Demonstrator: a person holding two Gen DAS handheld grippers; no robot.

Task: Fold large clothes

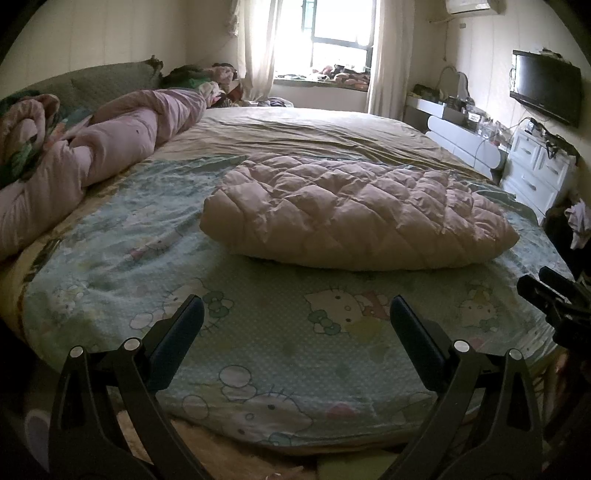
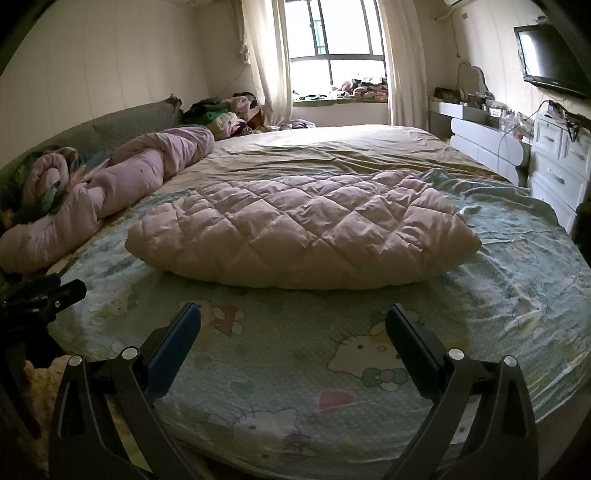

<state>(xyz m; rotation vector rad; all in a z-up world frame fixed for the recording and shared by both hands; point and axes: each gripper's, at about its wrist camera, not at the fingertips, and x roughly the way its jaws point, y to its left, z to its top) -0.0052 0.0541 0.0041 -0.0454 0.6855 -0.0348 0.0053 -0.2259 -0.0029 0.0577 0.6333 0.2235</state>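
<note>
**Folded quilted coat lies ahead of two wide, empty tongs**

The left gripper (image 1: pixel 297 314) is held over the near edge of the bed with its two dark fingers spread wide and nothing between them. The right gripper (image 2: pixel 293 321) is held the same way: fingers wide apart, empty, above the near edge. Neither touches any cloth.

Straight ahead of both tongs, and apart from their fingertips, lies the pale pink diamond-quilted puffy garment (image 1: pixel 354 210), folded into a thick oblong bundle. From the left gripper it sits ahead and a little to the right; from the right gripper (image 1: pixel 554 295), which shows at the right edge of the left wrist view, it sits ahead and slightly left (image 2: pixel 303 232). The left gripper (image 2: pixel 40 299) in turn shows at the left edge of the right wrist view.

The bundle rests on a light blue cartoon-cat printed sheet (image 1: pixel 258 332) that runs beneath both pairs of fingers. Beyond the bundle spreads an olive-tan bed cover (image 1: pixel 314 133). Far ahead and to the left of the tongs lies a rumpled pink duvet rolled into a long heap (image 1: pixel 122 140). Far ahead on the right stand a white chest of drawers (image 1: pixel 535 166) and a black wall-mounted flat screen (image 1: pixel 546 88), and straight ahead a bright curtained window (image 1: pixel 332 33).
</note>
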